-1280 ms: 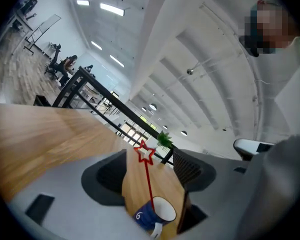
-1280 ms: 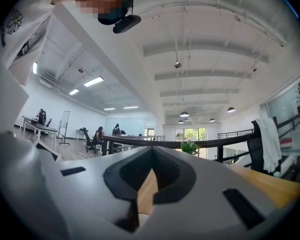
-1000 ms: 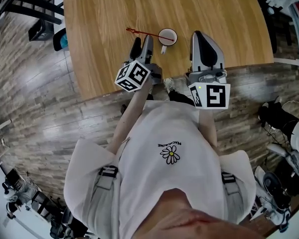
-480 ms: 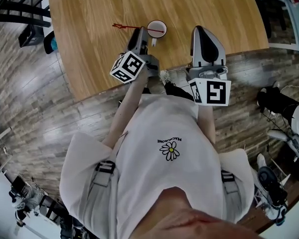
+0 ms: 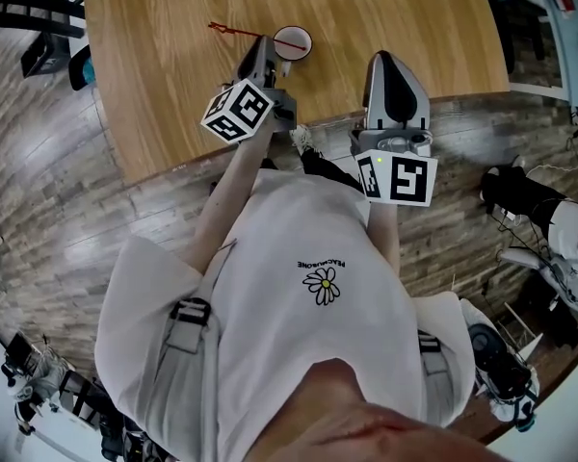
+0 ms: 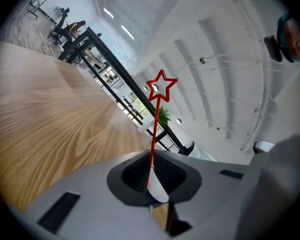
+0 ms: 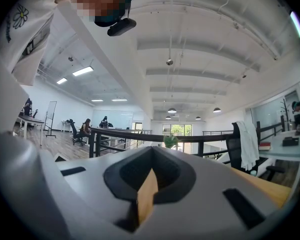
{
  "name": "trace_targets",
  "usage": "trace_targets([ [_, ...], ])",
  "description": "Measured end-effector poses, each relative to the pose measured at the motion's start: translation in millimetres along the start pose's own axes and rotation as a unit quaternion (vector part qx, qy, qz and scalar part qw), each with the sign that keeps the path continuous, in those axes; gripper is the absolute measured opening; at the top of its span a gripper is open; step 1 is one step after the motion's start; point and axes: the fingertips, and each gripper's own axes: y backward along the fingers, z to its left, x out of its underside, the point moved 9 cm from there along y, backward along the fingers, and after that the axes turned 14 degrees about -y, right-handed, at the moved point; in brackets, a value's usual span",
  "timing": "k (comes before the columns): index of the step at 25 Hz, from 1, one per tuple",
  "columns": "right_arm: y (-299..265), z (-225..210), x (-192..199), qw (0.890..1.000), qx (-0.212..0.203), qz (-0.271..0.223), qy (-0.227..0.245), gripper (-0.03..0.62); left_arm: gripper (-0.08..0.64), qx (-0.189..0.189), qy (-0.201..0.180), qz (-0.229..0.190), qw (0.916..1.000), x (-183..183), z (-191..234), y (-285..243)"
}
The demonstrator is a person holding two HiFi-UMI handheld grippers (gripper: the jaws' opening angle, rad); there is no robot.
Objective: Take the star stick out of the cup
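A thin red star stick (image 5: 239,33) leans out of a small white cup (image 5: 292,41) on the round wooden table (image 5: 173,94), its star end pointing left. My left gripper (image 5: 259,50) is just left of the cup with its jaws closing on the stick. In the left gripper view the stick (image 6: 155,134) rises from between the nearly closed jaws of the left gripper (image 6: 151,184) up to its star (image 6: 161,86), and a white bit of the cup (image 6: 159,193) shows below. My right gripper (image 5: 387,62) rests at the table's near edge, shut and empty (image 7: 146,184).
A dark chair (image 5: 48,37) stands left of the table on the plank floor. Gear and cables (image 5: 535,229) lie on the floor to the right. The table edge runs just under both grippers, close to the person's body.
The left gripper has moved forward to the stick beside the cup, and its jaws have gone from wide apart to nearly closed around it. The right gripper stays put.
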Motion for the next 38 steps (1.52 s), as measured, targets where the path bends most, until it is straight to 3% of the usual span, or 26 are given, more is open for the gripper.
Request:
trace_targets([
  [6,-1.5,2.6,-2.0,1.000,-0.005,-0.001,0.006,0.006,0.028,-0.005,-0.043,-0.010,0.9990,-9.7,-2.4,-1.8],
  [9,-2.4,2.6,-3.3,1.000,-0.009,-0.004,0.007,0.008,0.028,0.003,-0.083,-0.019,0.9964,-20.2,-11.1,-5.2],
  [16,-5.6,8.8,-10.6,0.999,-0.022,-0.025,0.008,0.008,0.026,0.043,-0.197,-0.063,0.9773,-69.6,-48.4,-0.1],
  [20,-10.2,12.7,-17.3,0.998,-0.029,-0.047,0.008,0.008,0.026,0.071,-0.253,-0.110,0.9587,-108.7,-76.1,8.6],
  [23,-11.9,14.9,-21.1,0.998,-0.035,-0.058,0.006,0.007,0.026,0.078,-0.298,-0.147,0.9401,-136.7,-97.9,20.7],
  [25,-13.6,16.1,-23.9,0.997,-0.037,-0.066,0.006,0.008,0.026,0.081,-0.335,-0.169,0.9235,-153.1,-112.5,30.4],
  [29,-19.5,23.0,-30.6,0.995,-0.049,-0.083,0.003,0.006,0.026,0.075,-0.424,-0.193,0.8816,-178.3,-134.2,54.6],
  [31,-20.7,24.8,-35.3,0.995,-0.056,-0.088,0.004,0.007,0.026,0.066,-0.451,-0.201,0.8672,-184.2,-140.5,63.3],
  [35,-23.7,26.0,-39.4,0.994,-0.063,-0.093,0.008,0.006,0.026,0.051,-0.473,-0.222,0.8508,-190.3,-150.9,70.6],
  [38,-24.8,26.9,-39.0,0.994,-0.062,-0.090,0.019,0.006,0.026,0.045,-0.477,-0.221,0.8498,-188.8,-150.8,73.2],
])
